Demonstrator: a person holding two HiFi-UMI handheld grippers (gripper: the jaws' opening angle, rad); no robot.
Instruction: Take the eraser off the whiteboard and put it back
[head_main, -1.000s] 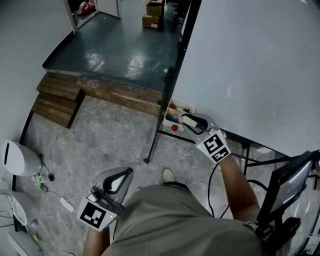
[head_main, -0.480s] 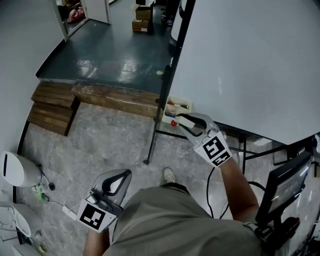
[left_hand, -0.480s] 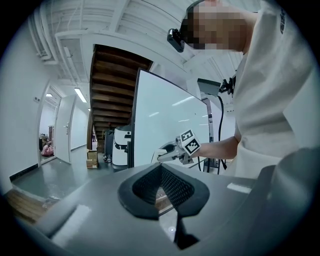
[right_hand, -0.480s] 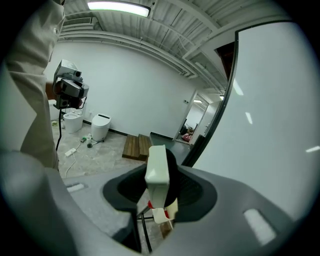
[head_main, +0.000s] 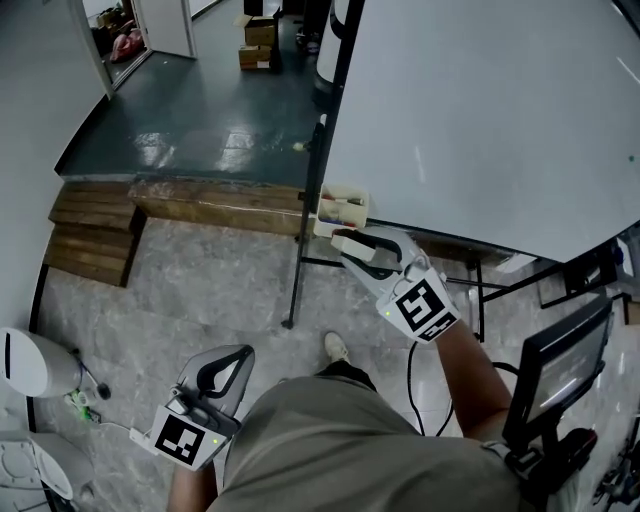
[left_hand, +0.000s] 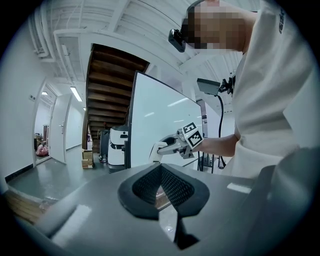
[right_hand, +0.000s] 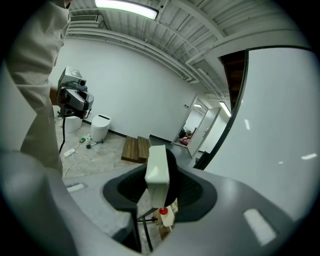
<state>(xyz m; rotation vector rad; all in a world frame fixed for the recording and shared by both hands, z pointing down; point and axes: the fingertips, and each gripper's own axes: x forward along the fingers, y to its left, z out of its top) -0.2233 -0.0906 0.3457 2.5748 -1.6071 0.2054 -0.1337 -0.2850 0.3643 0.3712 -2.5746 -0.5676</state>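
My right gripper (head_main: 352, 246) is shut on the white eraser (head_main: 360, 252), which it holds in the air just below the lower left corner of the whiteboard (head_main: 480, 110). In the right gripper view the eraser (right_hand: 157, 167) stands on end between the dark pads (right_hand: 187, 192). A small cream box (head_main: 341, 208) with markers hangs at the board's corner, close beyond the eraser. Lower left, my left gripper (head_main: 238, 358) hangs over the floor, its jaws together with nothing between them; its own view (left_hand: 160, 167) looks toward the right gripper (left_hand: 167, 146).
The whiteboard's black stand leg (head_main: 298, 265) reaches the stone floor. Wooden steps (head_main: 92, 238) and a wooden ledge (head_main: 215, 200) lead to a dark floor with cardboard boxes (head_main: 255, 40). A white bin (head_main: 25, 360) stands at left, a monitor on a stand (head_main: 555, 375) at right.
The right gripper with the eraser has risen and drifted left in the picture, nearer the board's corner. The left gripper has shifted slightly. The head view has swung, so the floor appears to slide.
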